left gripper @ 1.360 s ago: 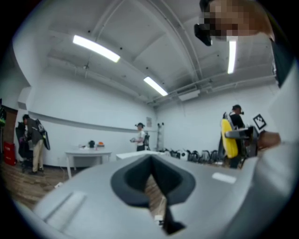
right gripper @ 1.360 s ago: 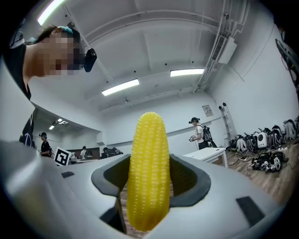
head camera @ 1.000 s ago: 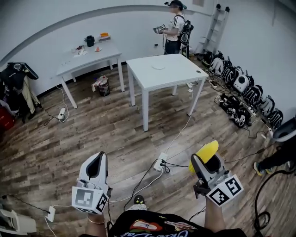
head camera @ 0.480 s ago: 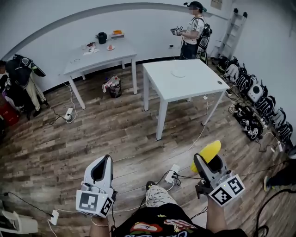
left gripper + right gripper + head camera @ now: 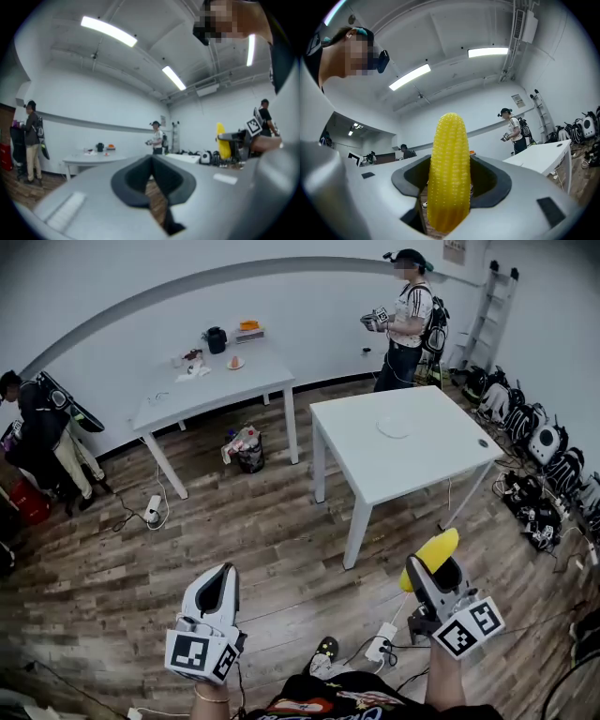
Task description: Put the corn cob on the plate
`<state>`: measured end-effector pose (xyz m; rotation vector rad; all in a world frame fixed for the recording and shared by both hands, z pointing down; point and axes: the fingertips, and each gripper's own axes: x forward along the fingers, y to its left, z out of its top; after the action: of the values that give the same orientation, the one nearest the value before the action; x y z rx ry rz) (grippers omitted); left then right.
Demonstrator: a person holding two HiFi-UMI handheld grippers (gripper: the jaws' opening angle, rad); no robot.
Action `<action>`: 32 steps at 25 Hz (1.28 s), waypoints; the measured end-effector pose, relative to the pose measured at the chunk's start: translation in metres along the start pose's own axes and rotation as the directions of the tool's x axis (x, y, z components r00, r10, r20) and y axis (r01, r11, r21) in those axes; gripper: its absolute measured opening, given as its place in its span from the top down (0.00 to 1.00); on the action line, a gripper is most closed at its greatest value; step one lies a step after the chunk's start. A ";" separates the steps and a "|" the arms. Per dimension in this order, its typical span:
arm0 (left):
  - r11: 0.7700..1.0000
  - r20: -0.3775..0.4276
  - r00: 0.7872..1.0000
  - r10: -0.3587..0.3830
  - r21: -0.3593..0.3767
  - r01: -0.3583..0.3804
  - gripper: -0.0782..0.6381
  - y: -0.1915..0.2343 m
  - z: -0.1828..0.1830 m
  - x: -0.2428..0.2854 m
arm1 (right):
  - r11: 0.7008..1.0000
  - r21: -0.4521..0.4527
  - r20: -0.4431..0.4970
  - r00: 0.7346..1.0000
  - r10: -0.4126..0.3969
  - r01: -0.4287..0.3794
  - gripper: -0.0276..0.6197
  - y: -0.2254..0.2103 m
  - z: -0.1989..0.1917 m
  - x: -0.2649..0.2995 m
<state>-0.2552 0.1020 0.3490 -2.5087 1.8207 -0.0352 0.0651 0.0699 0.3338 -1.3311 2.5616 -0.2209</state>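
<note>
The person holds both grippers out in front of the body, well apart, jaws pointing forward and away. The left gripper (image 5: pixel 222 577) has its jaws together with nothing between them, its marker cube nearest the body. The right gripper (image 5: pixel 429 570) is tilted slightly outward, its jaws clamped on the corn cob (image 5: pixel 430 557), which sticks out past the jaw tips. The right forearm (image 5: pixel 441 692) runs straight behind it.

Your left gripper (image 5: pixel 221 576) and right gripper (image 5: pixel 436 568) are pale grey shells with black pads (image 5: pixel 212 591), each bearing a black-and-white marker cube (image 5: pixel 199 653); your shirt (image 5: pixel 319 705) is dark, printed
</note>
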 end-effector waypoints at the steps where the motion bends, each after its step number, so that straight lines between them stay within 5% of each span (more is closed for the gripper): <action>1: 1.000 0.010 1.000 -0.006 0.004 0.006 0.89 0.008 0.003 0.020 | 1.000 -0.002 0.006 1.000 -0.004 0.004 0.56 -0.009 0.001 0.016; 9: 0.993 0.035 0.993 -0.114 -0.001 0.114 0.89 0.031 0.004 0.152 | 1.000 -0.009 0.009 1.000 -0.019 0.019 0.56 -0.057 0.005 0.113; 16: 0.960 0.048 0.960 -0.275 -0.041 0.277 0.89 0.051 -0.012 0.291 | 0.990 -0.039 0.011 0.991 -0.136 0.137 0.56 -0.106 0.005 0.187; 24: 0.861 0.051 0.861 -0.506 -0.032 0.508 0.89 0.097 -0.015 0.464 | 0.944 -0.094 0.062 0.948 -0.312 0.316 0.56 -0.167 0.014 0.322; 28: 0.787 0.029 0.787 -0.616 -0.027 0.617 0.89 0.121 -0.019 0.530 | 0.896 -0.113 0.055 0.903 -0.425 0.429 0.56 -0.190 -0.002 0.377; 32: 0.764 0.023 0.765 -0.643 -0.043 0.644 0.89 0.142 -0.026 0.589 | 0.881 -0.122 0.029 0.889 -0.457 0.457 0.56 -0.220 -0.012 0.427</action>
<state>-0.2082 -0.5019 0.3649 -3.0240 0.8632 -0.0023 -0.0025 -0.4053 0.3370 -1.9740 2.2501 -0.1413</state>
